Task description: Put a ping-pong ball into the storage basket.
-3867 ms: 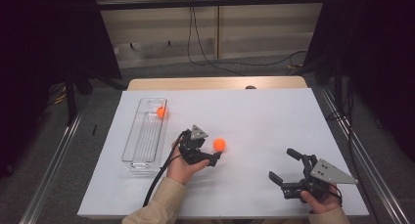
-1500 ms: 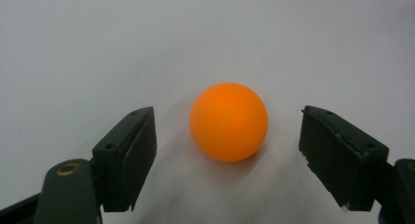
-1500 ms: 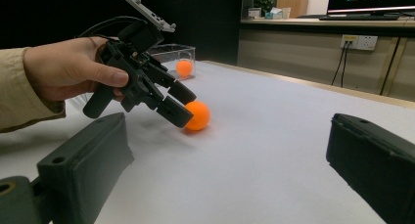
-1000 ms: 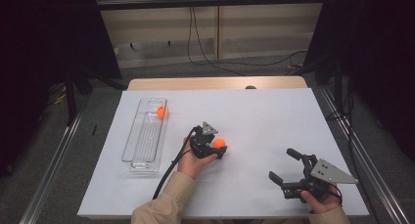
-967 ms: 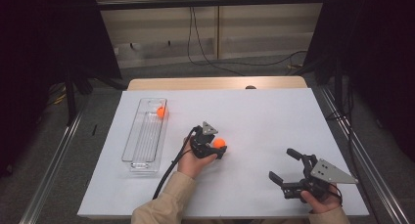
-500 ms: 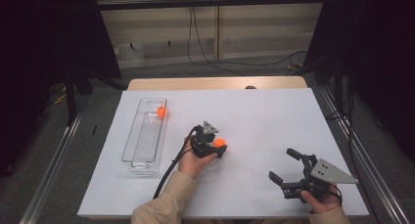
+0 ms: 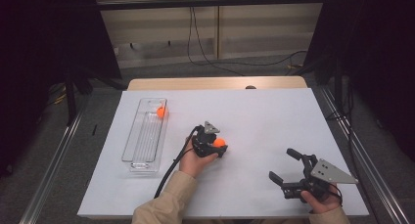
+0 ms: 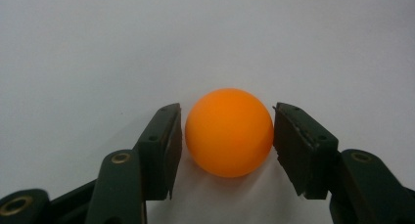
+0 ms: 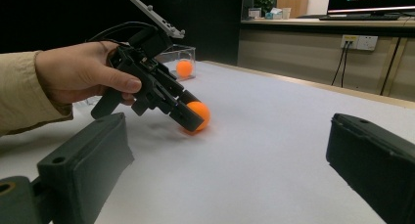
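An orange ball (image 7: 219, 142) lies on the white table sheet, a little left of the middle. My left gripper (image 7: 221, 145) points down at it, and its jaws have just been closing with the ball (image 8: 229, 133) between them. The right pad is at the ball's side and a thin sliver of space remains at the left pad, so the ball still rests on the sheet. My right gripper (image 7: 282, 164) stands open and empty near the front right. In its own view I see the left gripper (image 9: 193, 117) around the ball (image 9: 198, 114).
A clear plastic tray (image 7: 142, 150) lies lengthwise at the left, with a second orange ball (image 7: 161, 112) at its far end. The left gripper's cable trails back toward the table's front edge. White sheet (image 7: 274, 116) lies bare at the far right.
The left gripper moved right to the ball and lowered its jaws around it; over the last second both hands have kept still. The right gripper has not moved.
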Available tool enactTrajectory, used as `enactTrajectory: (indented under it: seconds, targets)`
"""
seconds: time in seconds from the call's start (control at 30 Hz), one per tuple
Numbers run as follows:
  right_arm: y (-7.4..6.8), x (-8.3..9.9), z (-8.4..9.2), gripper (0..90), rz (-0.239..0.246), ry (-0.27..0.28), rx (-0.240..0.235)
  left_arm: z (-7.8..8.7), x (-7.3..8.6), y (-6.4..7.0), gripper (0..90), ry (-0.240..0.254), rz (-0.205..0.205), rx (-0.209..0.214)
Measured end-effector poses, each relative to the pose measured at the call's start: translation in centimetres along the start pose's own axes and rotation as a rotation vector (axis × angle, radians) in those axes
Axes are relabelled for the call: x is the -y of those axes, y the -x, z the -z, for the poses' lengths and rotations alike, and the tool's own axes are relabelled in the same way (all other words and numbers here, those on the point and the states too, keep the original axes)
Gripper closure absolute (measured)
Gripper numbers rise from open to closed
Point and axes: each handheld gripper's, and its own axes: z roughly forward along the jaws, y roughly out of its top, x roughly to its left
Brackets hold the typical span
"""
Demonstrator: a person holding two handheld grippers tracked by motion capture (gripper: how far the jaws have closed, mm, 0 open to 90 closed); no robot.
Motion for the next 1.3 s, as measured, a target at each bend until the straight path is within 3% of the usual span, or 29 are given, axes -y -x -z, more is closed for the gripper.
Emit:
enactTrajectory:
  seconds: [1.3]
  targets:
    - [0.0,0.01,-0.01,1.7,0.001,-0.001,-0.001,-0.33,0.17,-0.02,50.3,-0.014,-0.005,-0.002]
